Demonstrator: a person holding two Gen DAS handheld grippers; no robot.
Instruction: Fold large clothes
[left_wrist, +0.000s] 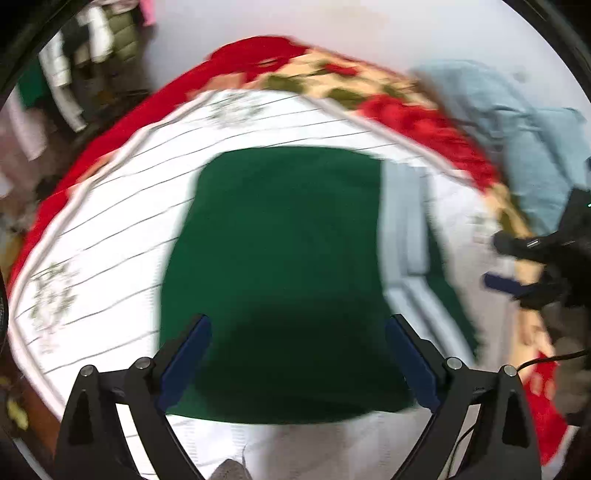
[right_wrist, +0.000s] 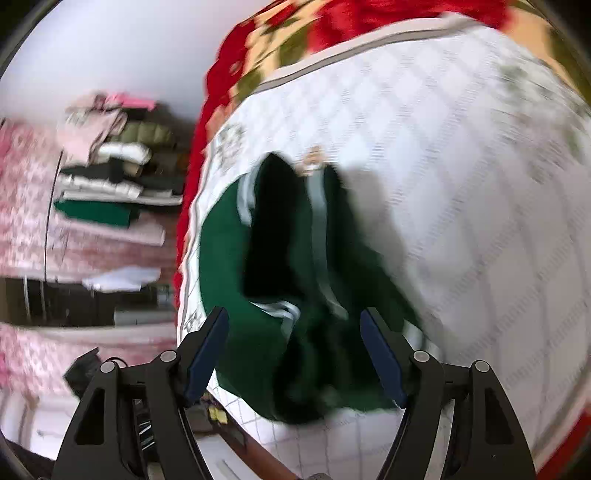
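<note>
as blur hides any writing | green garment on white quilt

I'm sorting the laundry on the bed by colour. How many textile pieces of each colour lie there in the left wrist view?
Green garment: 1
White quilted cover: 1
Red floral blanket: 1
Light blue cloth: 1
Total: 4

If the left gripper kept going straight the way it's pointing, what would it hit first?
Most likely the green garment lying on the white quilt. The left gripper is open and aims down at it with nothing between, though blur makes depth uncertain.
</note>
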